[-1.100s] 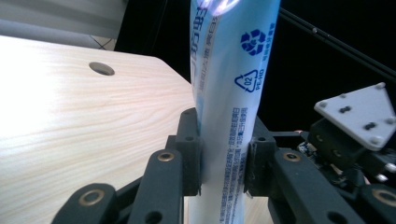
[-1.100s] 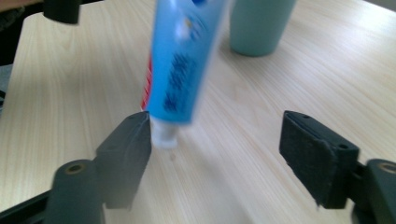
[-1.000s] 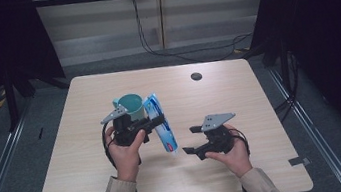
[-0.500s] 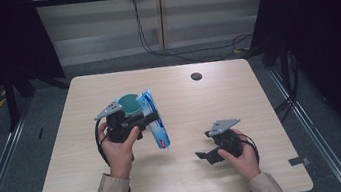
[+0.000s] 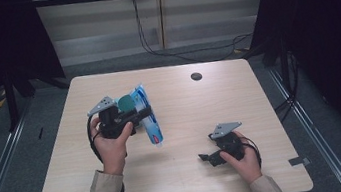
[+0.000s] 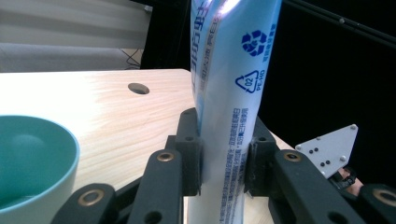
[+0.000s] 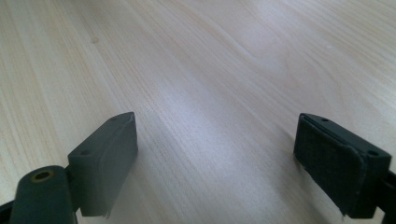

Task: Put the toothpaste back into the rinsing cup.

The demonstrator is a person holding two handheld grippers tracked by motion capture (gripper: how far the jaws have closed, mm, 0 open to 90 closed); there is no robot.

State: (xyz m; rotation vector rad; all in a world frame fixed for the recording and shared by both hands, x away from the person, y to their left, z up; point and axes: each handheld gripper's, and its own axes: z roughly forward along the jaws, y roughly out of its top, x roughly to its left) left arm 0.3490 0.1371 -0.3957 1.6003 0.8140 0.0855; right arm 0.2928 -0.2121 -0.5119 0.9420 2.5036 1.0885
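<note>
High view: the left gripper [image 5: 136, 115] is clamping its fingers [image 6: 189, 154] across a blue tube [image 5: 147, 115], long axis running near-far, above the worktop [image 5: 262, 113] beside a teal bowl [image 5: 124, 103]. The right gripper [image 5: 212, 156], spread wide and empty, is sitting well right, nearer.

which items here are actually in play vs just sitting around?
In play:
- blue-and-white tube, clamped in the left hand-held gripper
- teal bowl, right beside that gripper

Idle:
- right hand-held gripper, open, nothing between its jaws, low over the bare table
- round hole near the table's far edge
- cables on the floor beyond
</note>
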